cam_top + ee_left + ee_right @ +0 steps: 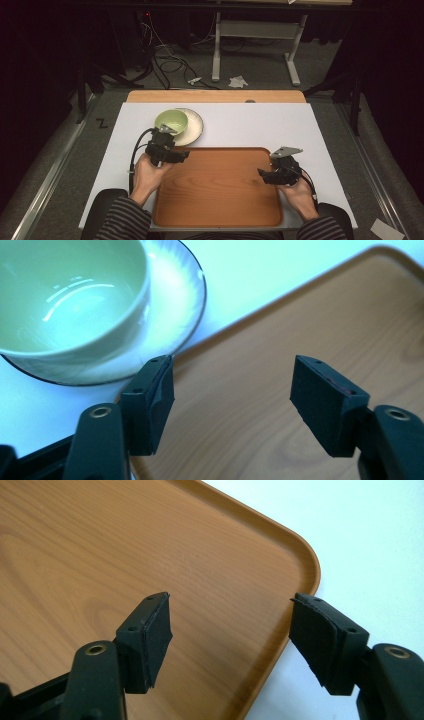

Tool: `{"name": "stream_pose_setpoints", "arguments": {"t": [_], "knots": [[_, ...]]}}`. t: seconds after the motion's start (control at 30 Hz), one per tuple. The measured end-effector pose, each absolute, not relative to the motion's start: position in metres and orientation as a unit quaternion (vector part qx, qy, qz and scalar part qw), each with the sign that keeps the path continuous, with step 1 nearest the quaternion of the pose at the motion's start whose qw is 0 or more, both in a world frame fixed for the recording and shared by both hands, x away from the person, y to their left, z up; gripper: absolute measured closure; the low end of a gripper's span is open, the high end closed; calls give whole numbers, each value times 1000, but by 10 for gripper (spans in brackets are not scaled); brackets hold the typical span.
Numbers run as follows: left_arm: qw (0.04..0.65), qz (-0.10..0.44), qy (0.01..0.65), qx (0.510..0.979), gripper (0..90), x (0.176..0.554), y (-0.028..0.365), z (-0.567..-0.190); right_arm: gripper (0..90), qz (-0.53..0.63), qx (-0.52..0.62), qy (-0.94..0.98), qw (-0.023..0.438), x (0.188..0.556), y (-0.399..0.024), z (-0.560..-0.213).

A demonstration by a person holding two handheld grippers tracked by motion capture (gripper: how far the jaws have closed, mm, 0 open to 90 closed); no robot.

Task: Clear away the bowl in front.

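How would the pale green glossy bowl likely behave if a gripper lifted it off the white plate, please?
The pale green glossy bowl looks glazed, so probably slippery and breakable. Sitting loose on the white plate, it may slide. It appears empty, so likely fairly light.

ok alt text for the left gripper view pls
Open black tongs hold nothing above the corner of a brown wooden tray. Beyond, an empty pale green ceramic bowl sits on a white saucer on the white tabletop.
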State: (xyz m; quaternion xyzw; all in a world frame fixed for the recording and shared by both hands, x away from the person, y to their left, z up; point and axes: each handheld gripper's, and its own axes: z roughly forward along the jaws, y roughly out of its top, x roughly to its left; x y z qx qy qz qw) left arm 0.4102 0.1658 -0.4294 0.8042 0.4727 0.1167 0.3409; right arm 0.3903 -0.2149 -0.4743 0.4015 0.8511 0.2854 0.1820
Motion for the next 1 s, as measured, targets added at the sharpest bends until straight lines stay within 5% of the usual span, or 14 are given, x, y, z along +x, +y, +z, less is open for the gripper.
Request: {"name": "stream_pose_setpoints", "arguments": {"t": [1.0], "knots": [[287,134,567,760,392,498,207,-425,352,287,384,860,177,387,-210,-475]]}}
